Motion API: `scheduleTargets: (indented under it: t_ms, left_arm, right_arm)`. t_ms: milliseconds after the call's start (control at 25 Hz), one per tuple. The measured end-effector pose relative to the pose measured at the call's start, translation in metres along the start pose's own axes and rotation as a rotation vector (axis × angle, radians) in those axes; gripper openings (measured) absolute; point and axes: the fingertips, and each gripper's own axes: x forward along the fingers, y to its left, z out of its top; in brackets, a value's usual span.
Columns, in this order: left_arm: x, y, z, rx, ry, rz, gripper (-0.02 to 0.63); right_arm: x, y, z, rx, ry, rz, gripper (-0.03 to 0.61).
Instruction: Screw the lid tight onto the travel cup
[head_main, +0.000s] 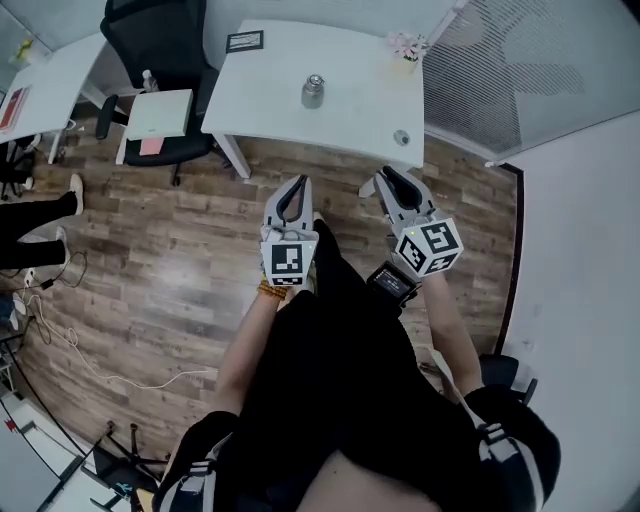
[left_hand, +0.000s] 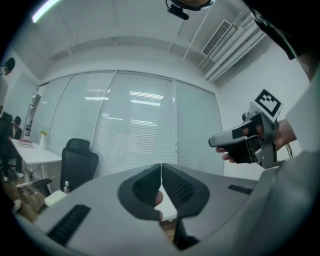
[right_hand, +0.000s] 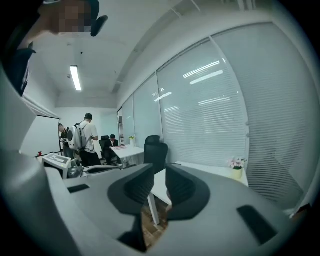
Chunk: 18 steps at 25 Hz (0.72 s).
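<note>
The steel travel cup (head_main: 314, 92) stands upright at top centre on the white table (head_main: 350, 55). A small round piece (head_main: 401, 137), likely its lid, lies apart near the table's right edge. At mid-frame, over the wooden floor (head_main: 180, 250), the left gripper (head_main: 293, 185) is pinched together and empty. The right gripper (head_main: 386, 180) shows a narrow gap with nothing in it.

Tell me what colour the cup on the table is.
Silvery metal cup, on the white table; clearest in the head view.
</note>
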Motion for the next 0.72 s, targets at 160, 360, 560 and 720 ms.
scheduleTargets:
  t_ms: [160, 360, 560, 720]
  left_arm:
    - [0.049, 0.021, -0.012, 0.021, 0.029, -0.088, 0.012]
    - [0.12, 0.052, -0.032, 0.079, 0.085, -0.171, 0.012]
    - [0.211, 0.085, -0.054, 0.097, 0.172, -0.245, 0.014]
    - [0.261, 0.096, -0.087, 0.091, 0.232, -0.323, 0.143]
  right_arm:
    - [0.064, -0.031, 0.003, -0.003, 0.037, 0.052, 0.069]
    - [0.151, -0.069, -0.005, -0.014, 0.07, 0.121, 0.069]
    - [0.233, -0.125, -0.006, -0.034, 0.146, 0.17, 0.068]
    - [0.284, -0.159, -0.016, -0.019, 0.208, 0.218, 0.067]
